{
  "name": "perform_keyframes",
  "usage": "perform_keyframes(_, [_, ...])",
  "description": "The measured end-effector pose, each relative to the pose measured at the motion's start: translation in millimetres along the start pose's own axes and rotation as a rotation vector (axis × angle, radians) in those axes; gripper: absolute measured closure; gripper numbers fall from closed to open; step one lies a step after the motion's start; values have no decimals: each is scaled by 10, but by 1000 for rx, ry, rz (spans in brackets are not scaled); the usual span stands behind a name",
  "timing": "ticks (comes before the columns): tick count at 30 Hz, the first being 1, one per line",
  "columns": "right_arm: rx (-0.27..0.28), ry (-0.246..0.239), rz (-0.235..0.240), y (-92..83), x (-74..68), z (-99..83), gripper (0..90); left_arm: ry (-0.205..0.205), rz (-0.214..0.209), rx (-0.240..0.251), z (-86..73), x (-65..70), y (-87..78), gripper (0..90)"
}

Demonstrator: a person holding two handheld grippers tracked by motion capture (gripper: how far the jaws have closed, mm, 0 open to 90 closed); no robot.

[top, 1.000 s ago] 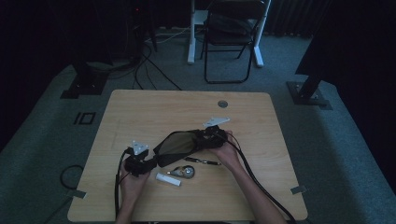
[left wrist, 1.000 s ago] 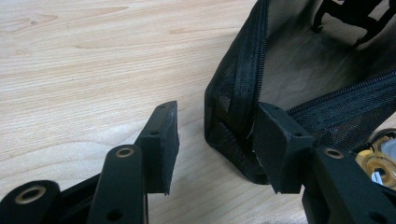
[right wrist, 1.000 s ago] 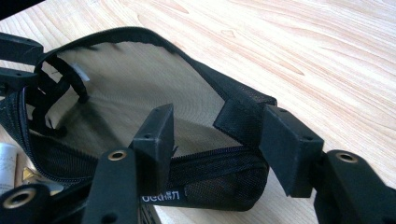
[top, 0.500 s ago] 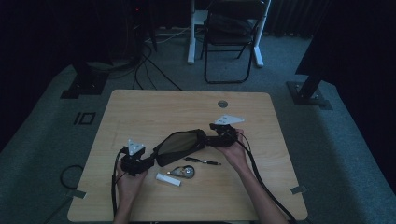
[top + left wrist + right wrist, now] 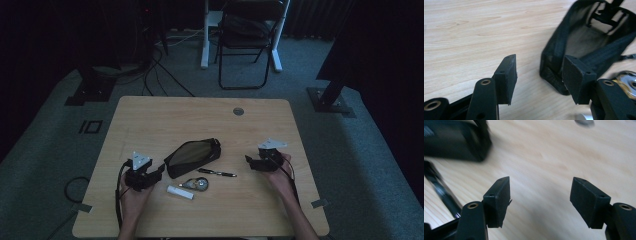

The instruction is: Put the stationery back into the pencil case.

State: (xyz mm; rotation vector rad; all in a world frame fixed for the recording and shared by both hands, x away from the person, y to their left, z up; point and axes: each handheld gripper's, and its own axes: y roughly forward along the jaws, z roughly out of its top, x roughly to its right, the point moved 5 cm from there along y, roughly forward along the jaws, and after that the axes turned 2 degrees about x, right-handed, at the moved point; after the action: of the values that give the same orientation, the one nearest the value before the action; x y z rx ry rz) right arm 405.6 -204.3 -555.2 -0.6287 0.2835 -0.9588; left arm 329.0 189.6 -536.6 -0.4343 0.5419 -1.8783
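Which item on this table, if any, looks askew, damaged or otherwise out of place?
Nothing looks damaged or spilled. The black pouch lies at a slant with its mouth gaping open. The pen, the round metal thing and the white tube lie loose on the table beside it.

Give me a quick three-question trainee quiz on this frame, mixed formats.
1. True or false: the right gripper is clamped on the black pouch.
2. Which lies nearest the table's near edge? A) pen B) white tube C) pouch
3. Fill in: in the left gripper view, the pouch's mouth is ____.

Key
1. False. Its jaws have just been opening, nothing sits between them, and it is apart from the pouch.
2. B.
3. Open; the inside shows past the left gripper.
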Motion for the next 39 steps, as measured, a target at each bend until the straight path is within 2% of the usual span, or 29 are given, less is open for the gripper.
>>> perform_keyframes(2, [-10,-1,-15,-2,41,-65,324,16,-7,-1,-9,17,-20,452])
perform_keyframes(4, [-51,-5,-51,9,140,-254,312,22,-18,4,-14,38,-46,451])
perform_keyframes(5, [-51,-5,-51,9,140,-254,312,22,-18,4,-14,38,-46,451])
perform_keyframes(8, [-75,12,-75,29,244,-429,301,12,-33,0,-20,42,-63,451])
perform_keyframes(9, [-75,12,-75,29,244,-429,301,1,-42,0,-21,40,-68,451])
perform_keyframes(12, [-51,63,-63,30,306,-466,306,-5,-55,10,-23,31,-89,460])
perform_keyframes(17, [-24,86,-50,36,329,-493,304,10,-74,20,-32,65,-118,459])
perform_keyframes(22, [-21,95,-40,34,333,-503,301,22,-94,22,-37,116,-151,457])
perform_keyframes(29, [-22,96,-39,34,336,-504,301,69,-130,26,-54,209,-225,456])
perform_keyframes(39, [-22,96,-39,35,337,-504,300,135,-175,1,-124,363,-242,445])
